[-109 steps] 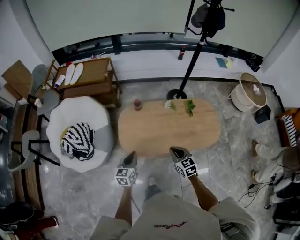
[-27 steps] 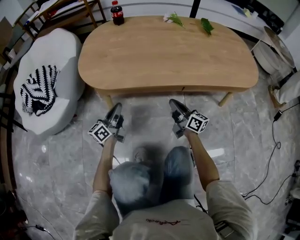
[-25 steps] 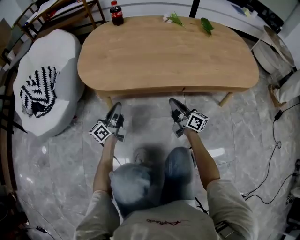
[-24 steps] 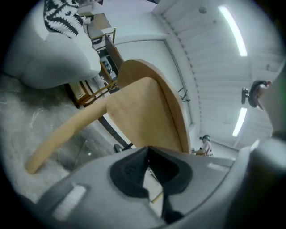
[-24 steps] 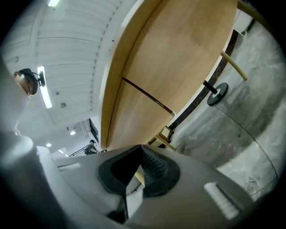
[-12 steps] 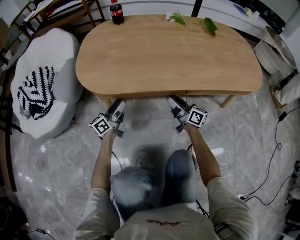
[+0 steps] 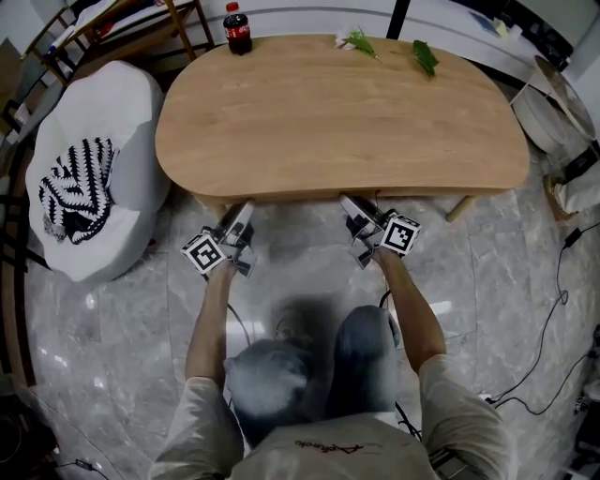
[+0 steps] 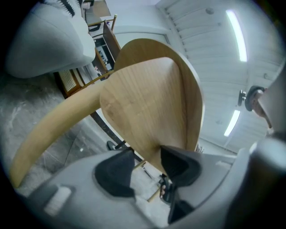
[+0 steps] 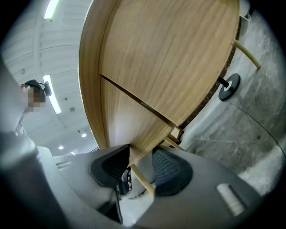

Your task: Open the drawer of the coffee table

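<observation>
The oval wooden coffee table (image 7: 337, 112) fills the top of the head view. Its front apron (image 7: 300, 195), where the drawer sits, is a thin band under the rim. My left gripper (image 7: 242, 214) and right gripper (image 7: 354, 208) both reach its front edge, tips tucked under the rim. In the left gripper view the table's underside (image 8: 143, 103) tapers down into the gap of the left gripper (image 8: 145, 167). In the right gripper view the underside (image 9: 165, 58), crossed by a seam, ends between the pads of the right gripper (image 9: 136, 167). Both jaws have just been closing a little and still stand apart; no pad visibly presses.
A cola bottle (image 7: 237, 28) and green sprigs (image 7: 425, 54) lie on the table's far edge. A white armchair (image 7: 122, 122) with a striped cushion (image 7: 73, 187) stands left. A round basket (image 7: 548, 103) and floor cables (image 7: 553, 309) are right. Table leg (image 7: 457, 208) slants outward.
Since the earliest frame the person has come close and crouched. Over the last second both grippers slid forward, and their tips now sit under the table's front rim.
</observation>
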The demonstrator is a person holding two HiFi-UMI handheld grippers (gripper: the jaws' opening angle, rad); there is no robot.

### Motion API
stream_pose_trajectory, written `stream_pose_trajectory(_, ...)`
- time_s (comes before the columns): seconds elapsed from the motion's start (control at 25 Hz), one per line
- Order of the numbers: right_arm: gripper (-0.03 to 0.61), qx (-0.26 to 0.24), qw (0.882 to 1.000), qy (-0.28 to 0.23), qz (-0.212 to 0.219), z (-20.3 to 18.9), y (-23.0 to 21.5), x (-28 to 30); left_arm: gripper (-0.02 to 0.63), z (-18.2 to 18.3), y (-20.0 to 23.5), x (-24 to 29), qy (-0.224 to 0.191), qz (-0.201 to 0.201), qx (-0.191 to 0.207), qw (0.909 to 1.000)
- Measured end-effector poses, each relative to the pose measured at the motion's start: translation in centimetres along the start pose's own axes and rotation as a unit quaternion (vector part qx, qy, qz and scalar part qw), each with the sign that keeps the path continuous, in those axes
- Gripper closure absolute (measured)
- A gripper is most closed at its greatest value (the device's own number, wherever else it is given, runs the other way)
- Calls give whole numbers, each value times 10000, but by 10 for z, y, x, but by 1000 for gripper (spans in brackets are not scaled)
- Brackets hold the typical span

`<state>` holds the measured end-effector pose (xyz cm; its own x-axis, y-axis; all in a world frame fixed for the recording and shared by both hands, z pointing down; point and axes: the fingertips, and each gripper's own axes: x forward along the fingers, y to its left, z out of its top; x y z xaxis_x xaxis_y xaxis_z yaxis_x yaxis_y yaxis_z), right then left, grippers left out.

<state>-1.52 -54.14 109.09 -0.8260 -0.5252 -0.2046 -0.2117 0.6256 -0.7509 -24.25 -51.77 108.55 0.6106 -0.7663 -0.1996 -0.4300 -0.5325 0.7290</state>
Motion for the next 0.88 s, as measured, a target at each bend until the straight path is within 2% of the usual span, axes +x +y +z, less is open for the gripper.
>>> stream_pose_trajectory(0.28, 434, 60, 9996, 26, 293, -12, 14, -13, 449, -6, -13, -15, -115, -213, -77, 9997)
stream_pose_trajectory(0.52, 437, 49, 9994, 106, 331, -28, 32, -35, 449, -23, -31, -36, 7, -170, -38, 9998)
stream_pose_trajectory(0.88, 440, 34, 9992, 217, 323, -56, 66, -74, 449, -49, -70, -75, -27, -77, -28, 10000)
